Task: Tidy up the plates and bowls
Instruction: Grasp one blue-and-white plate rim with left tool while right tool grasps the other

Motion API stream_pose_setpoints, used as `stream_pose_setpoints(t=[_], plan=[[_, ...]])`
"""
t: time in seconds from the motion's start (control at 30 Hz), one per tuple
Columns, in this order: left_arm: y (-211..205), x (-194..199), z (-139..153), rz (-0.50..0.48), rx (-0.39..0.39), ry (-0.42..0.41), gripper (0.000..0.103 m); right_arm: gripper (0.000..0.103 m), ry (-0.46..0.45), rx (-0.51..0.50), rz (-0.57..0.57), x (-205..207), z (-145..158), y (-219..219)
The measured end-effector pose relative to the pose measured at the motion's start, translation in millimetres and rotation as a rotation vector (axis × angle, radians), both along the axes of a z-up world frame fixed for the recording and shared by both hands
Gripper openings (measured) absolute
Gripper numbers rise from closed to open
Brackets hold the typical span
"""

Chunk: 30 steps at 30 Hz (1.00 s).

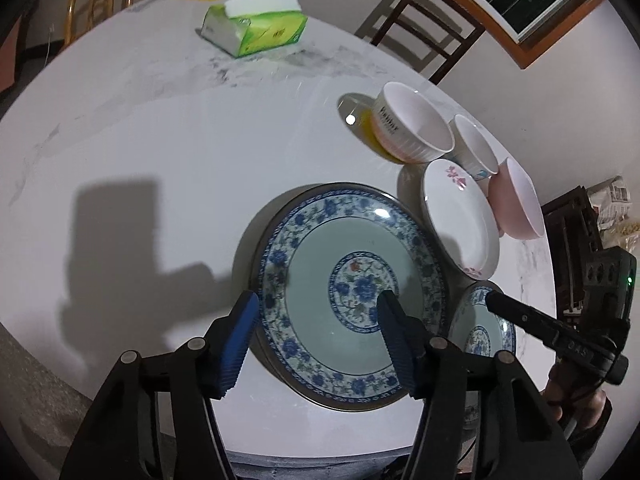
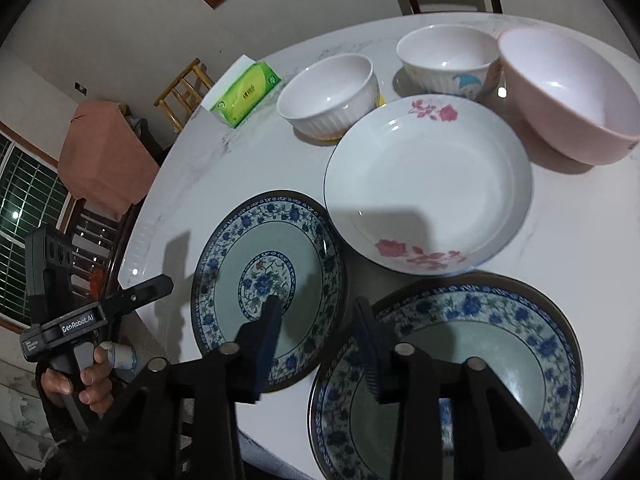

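Table [image 2: 248, 168]: round, white with grey marbling; it carries all the dishes, which sit in its near-right part as the left wrist view shows it.
Tissue pack [image 1: 256, 28]: green and white, alone toward the far edge of the table, well apart from the dishes.
Left gripper [image 1: 320, 316]: jaws spread wide with nothing between them, straddling the near-left rim of the left blue plate; one blue pad lies outside the rim, the other over the plate's centre; whether either pad touches the plate cannot be told.
Left blue plate [image 2: 268, 292]: blue floral border with a pale green centre, flat on the table near its near edge.
Ribbed white bowl [image 2: 328, 96]: upright, far side of the dish group, resting on something yellow.
Rose plate [image 2: 428, 188]: white, deep, with pink flowers; just behind and between the two blue plates, close to both.
Cartoon bowl [image 2: 448, 62]: white and ribbed, upright, beside the ribbed white bowl.
Right gripper [image 2: 318, 328]: jaws apart and empty, hovering over the gap between the two blue plates.
Right blue plate [image 2: 500, 344]: same pattern, at the near edge, just beside the left one.
Pink bowl [image 2: 568, 100]: upright, farthest right, just beside the cartoon bowl.
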<state>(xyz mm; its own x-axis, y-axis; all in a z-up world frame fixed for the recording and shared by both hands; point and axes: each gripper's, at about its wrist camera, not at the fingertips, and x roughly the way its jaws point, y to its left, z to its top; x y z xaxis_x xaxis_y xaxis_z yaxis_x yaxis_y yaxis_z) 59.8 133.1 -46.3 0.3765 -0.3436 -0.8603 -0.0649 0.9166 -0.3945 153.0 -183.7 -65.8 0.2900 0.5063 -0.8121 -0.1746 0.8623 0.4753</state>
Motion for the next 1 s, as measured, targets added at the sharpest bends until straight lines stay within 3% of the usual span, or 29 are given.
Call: stream_pose_setpoints(t=[0.4, 0.9, 1.0], plan=[[15, 9, -25, 0.014, -0.028, 0.068, 0.046, 0.034, 0.054, -0.061, 0.030, 27, -25, 12], [20, 15, -44, -0.004, -0.019, 0.106, 0.036, 0.021, 0.077, -0.074, 0.063, 38, -41, 25], [19, 16, -49, -0.012, -0.015, 0.113, 0.024, 0.020, 0.076, -0.081, 0.065, 37, -43, 27]])
